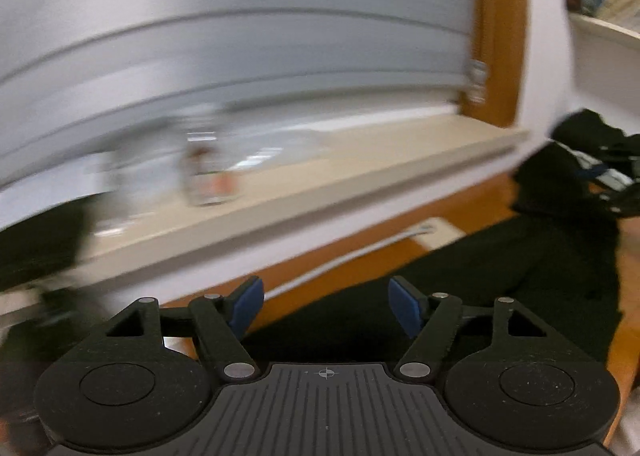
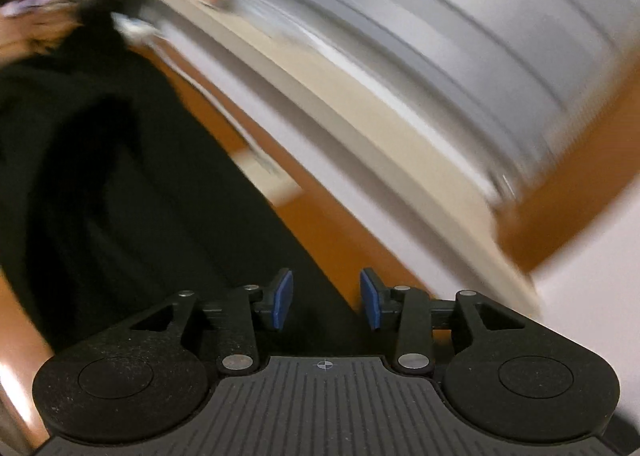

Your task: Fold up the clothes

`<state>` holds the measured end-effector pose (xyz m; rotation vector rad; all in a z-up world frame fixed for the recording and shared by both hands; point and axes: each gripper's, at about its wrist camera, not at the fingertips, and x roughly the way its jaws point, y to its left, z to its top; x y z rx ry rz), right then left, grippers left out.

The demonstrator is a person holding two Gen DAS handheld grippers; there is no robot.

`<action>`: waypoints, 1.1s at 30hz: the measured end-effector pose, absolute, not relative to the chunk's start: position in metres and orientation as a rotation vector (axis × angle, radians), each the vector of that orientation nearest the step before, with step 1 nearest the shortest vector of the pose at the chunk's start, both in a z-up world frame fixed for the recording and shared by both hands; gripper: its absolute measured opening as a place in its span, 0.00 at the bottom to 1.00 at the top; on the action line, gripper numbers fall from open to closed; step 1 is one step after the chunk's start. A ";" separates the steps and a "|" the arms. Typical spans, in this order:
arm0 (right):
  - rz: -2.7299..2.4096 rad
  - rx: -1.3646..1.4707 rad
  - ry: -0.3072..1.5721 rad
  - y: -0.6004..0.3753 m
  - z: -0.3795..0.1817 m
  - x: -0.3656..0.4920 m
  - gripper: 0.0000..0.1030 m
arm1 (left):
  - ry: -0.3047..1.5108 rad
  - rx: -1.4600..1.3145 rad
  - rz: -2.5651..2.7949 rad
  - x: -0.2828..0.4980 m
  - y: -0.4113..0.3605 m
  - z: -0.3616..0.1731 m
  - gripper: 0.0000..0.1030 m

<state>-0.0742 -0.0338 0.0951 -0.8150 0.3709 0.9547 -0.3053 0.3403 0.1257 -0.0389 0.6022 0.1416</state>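
Note:
A black garment [image 1: 500, 276] lies spread on an orange-brown table [image 1: 340, 268], running from under my left gripper [image 1: 326, 306] toward the right. The left gripper stands open above the cloth's near part, nothing between its blue pads [image 1: 250, 304]. In the right wrist view the same black garment [image 2: 120, 184] fills the left half, stretching away to the upper left. My right gripper [image 2: 326, 300] is open over the cloth's right edge, blue pads [image 2: 370, 302] apart and holding nothing. Both views are blurred by motion.
A beige window ledge [image 1: 320, 176] with a small jar [image 1: 208, 180] runs along the table's far side, under grey slatted blinds [image 1: 240, 36]. A white paper or label [image 1: 440, 230] lies on the table. The other gripper and a hand [image 2: 48, 16] show at the upper left.

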 end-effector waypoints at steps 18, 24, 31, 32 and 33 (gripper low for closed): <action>0.816 -0.434 0.405 -0.134 0.065 0.010 0.55 | 0.614 -0.072 -0.169 -0.157 0.222 0.030 0.72; 0.906 -0.485 0.393 -0.088 0.058 -0.011 0.55 | 0.595 -0.102 -0.160 -0.160 0.229 0.019 0.73; 0.902 -0.614 0.471 -0.032 0.028 -0.008 0.48 | 0.571 -0.094 -0.143 -0.163 0.229 0.022 0.75; 0.893 -0.629 0.484 -0.030 0.027 -0.005 0.28 | 0.570 -0.093 -0.142 -0.163 0.228 0.022 0.75; 0.881 -0.638 0.487 -0.033 0.029 -0.004 0.11 | 0.568 -0.092 -0.141 -0.163 0.228 0.022 0.75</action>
